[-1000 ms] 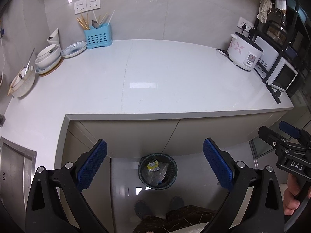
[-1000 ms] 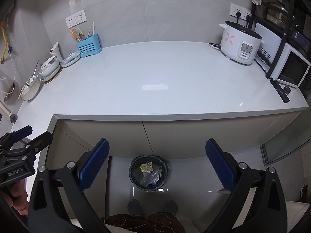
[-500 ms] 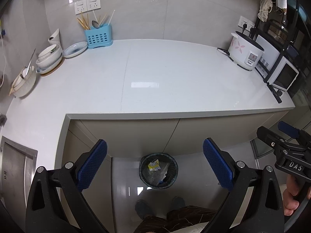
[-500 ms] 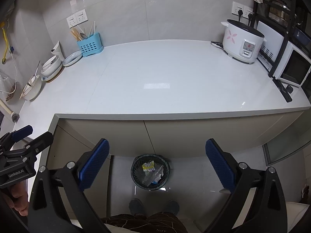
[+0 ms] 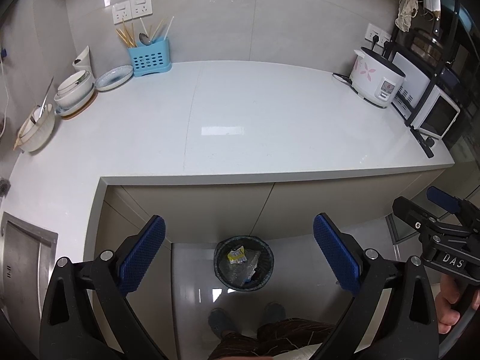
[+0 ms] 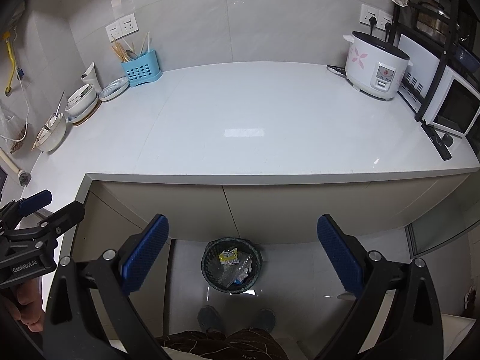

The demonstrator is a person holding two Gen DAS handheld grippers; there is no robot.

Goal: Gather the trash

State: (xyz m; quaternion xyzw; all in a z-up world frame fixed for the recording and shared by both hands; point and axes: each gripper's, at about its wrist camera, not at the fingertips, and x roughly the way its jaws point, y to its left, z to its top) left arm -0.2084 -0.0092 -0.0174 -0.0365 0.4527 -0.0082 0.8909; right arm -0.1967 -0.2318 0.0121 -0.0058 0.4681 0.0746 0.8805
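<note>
A round dark trash bin stands on the floor in front of the cabinets, holding a yellow wrapper and clear plastic. It also shows in the right wrist view. My left gripper is open and empty, held high above the bin. My right gripper is open and empty too, also above the bin. Each gripper shows at the edge of the other's view: the right one, the left one. I see no loose trash on the white counter.
Bowls, a plate and a blue utensil holder stand at the counter's back left. A rice cooker and a small oven on a black rack stand at the right. A sink lies at left. The person's feet are below.
Both grippers stay open and empty. The views have shifted only slightly, with the counter and bin sitting a little lower in the right wrist view.
</note>
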